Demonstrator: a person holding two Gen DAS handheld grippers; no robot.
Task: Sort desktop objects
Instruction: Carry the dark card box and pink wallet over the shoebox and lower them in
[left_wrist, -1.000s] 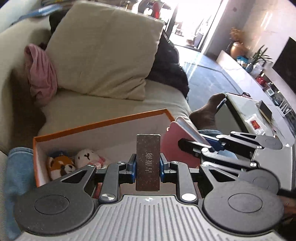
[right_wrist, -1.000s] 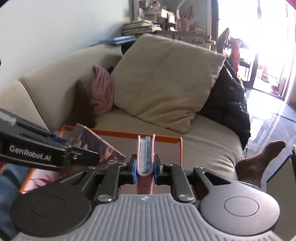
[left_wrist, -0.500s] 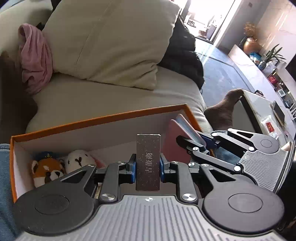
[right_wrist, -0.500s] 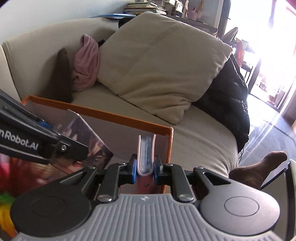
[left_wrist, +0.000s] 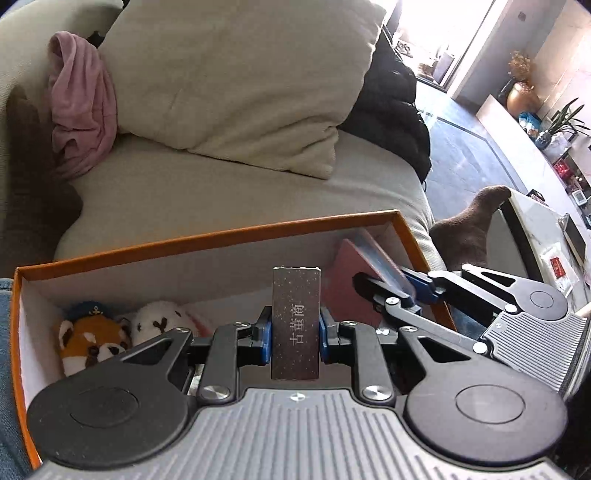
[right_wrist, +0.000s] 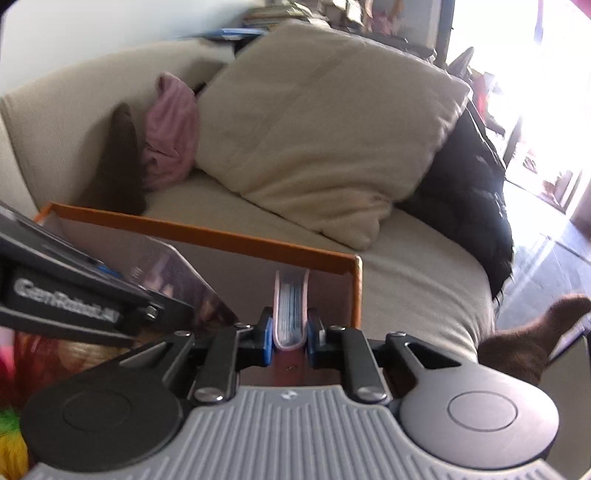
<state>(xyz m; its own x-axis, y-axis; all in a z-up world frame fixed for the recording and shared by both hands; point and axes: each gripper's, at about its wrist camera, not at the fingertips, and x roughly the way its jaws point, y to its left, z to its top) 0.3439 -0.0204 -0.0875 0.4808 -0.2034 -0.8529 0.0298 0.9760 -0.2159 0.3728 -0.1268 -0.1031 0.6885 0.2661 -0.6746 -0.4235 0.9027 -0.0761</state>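
My left gripper (left_wrist: 295, 341) is shut on a dark speckled book (left_wrist: 295, 325), spine toward the camera with pale lettering. It hangs inside an orange-rimmed box (left_wrist: 207, 238) with white walls. My right gripper (right_wrist: 290, 334) is shut on a pink-covered notebook (right_wrist: 290, 306), held edge-on with bluish pages showing, at the box's right end (right_wrist: 356, 288). In the left wrist view the right gripper (left_wrist: 410, 288) comes in from the right with that pink notebook (left_wrist: 351, 280) against the box's right wall. A red-panda plush (left_wrist: 92, 341) and a white plush (left_wrist: 162, 321) lie in the box's left end.
The box sits by a beige sofa (left_wrist: 221, 188) with a large cushion (left_wrist: 236, 85), pink cloth (left_wrist: 81, 99) and black clothing (left_wrist: 391, 107). A person's socked foot (left_wrist: 469, 229) rests right of the box. A white table (left_wrist: 546, 236) with small items stands further right.
Both grippers sank into the box with their books still held. The box's rim has risen in both views and the plush toys show more fully.
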